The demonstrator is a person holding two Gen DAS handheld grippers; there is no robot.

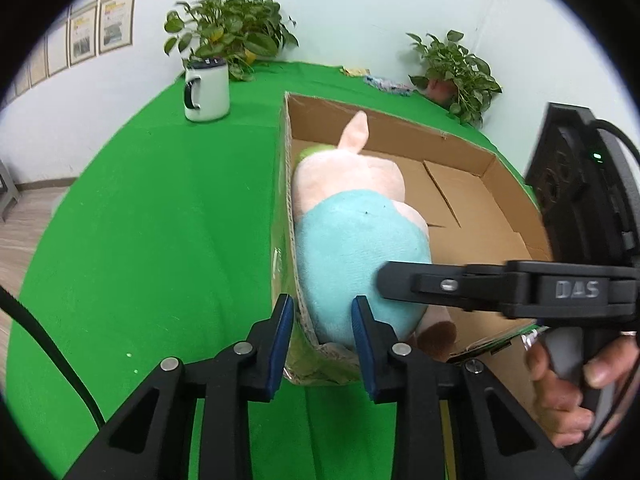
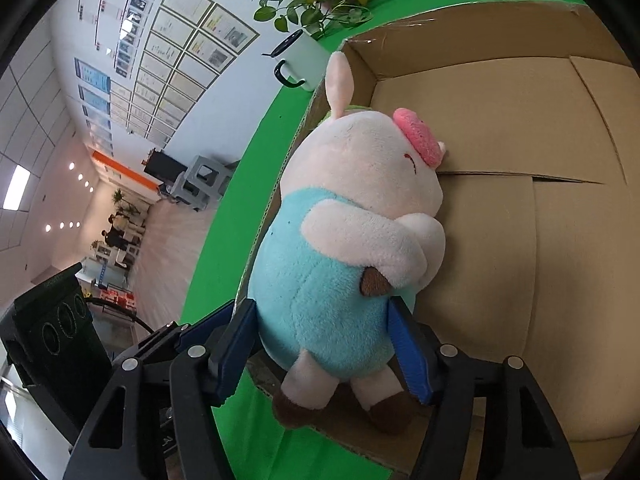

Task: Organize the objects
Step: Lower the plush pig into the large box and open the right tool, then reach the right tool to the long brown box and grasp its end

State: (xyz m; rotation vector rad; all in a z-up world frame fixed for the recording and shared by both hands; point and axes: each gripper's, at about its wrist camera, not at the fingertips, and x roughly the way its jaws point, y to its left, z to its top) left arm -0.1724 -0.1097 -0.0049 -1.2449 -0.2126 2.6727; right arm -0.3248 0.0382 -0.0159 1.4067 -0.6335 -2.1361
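Note:
A plush pig (image 1: pixel 352 236) in a light blue outfit lies inside an open cardboard box (image 1: pixel 472 168) on the green table, pressed against the box's left wall. In the right wrist view my right gripper (image 2: pixel 320 344) has its blue pads on both sides of the pig's (image 2: pixel 340 248) blue belly, over the box (image 2: pixel 520 160) floor. My left gripper (image 1: pixel 322 336) is partly open and straddles the box's near left corner wall, one finger outside, one inside beside the pig. The right gripper (image 1: pixel 384 280) reaches in from the right in the left wrist view.
A white mug (image 1: pixel 207 90) with a dark handle stands on the green cloth (image 1: pixel 160 220) at the back left, before a potted plant (image 1: pixel 228 28). A second plant (image 1: pixel 456 68) and small packets (image 1: pixel 384 80) sit at the far edge. The mug also shows in the right wrist view (image 2: pixel 304 60).

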